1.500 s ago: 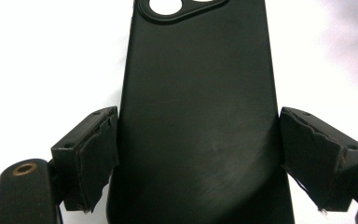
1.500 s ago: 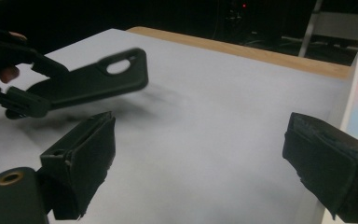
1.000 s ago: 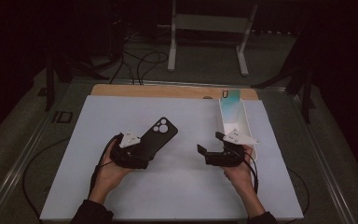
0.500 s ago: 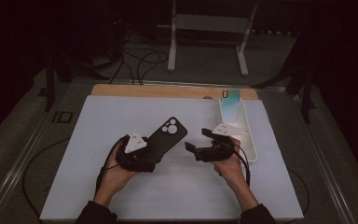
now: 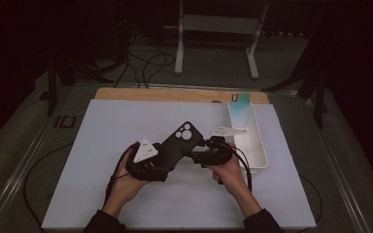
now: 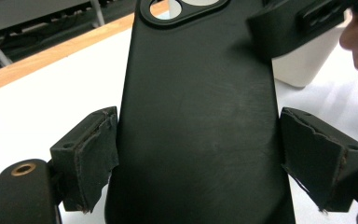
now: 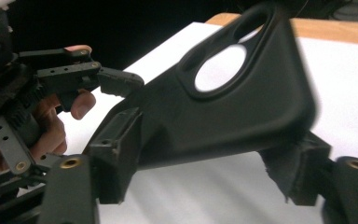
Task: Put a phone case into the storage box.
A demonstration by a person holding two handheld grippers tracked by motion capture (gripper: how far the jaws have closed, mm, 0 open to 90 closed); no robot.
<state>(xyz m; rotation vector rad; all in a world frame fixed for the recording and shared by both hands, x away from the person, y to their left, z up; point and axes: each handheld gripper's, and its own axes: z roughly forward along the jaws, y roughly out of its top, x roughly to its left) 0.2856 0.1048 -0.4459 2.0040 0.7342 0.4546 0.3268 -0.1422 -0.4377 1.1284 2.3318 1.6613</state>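
The black phone case sits above the middle of the white table mat, lifted between both tools, its back side up and its camera cutout pointing toward the far edge. No brand, logo or lettering can be read on it: in the left gripper view the case is plain matte black with faint scuffs, the rounded camera opening at the top. The left gripper has it by the lower end, and in its own view the two worn pads press against the case's long edges, one each side, so this tool is clamped on the case. The right gripper comes in from the side; in the right gripper view its jaws stand either side of the case near the cutout end, the left pad against the edge, the right pad just under the corner, though the blur there leaves it unclear whether that one truly bites. The left tool and fingers show beyond. Off to the right, a white tray lies lengthwise on the mat, with a teal-tinted card or sleeve at its far end; any print on it is too small to read. A wooden strip runs along the mat's far edge.
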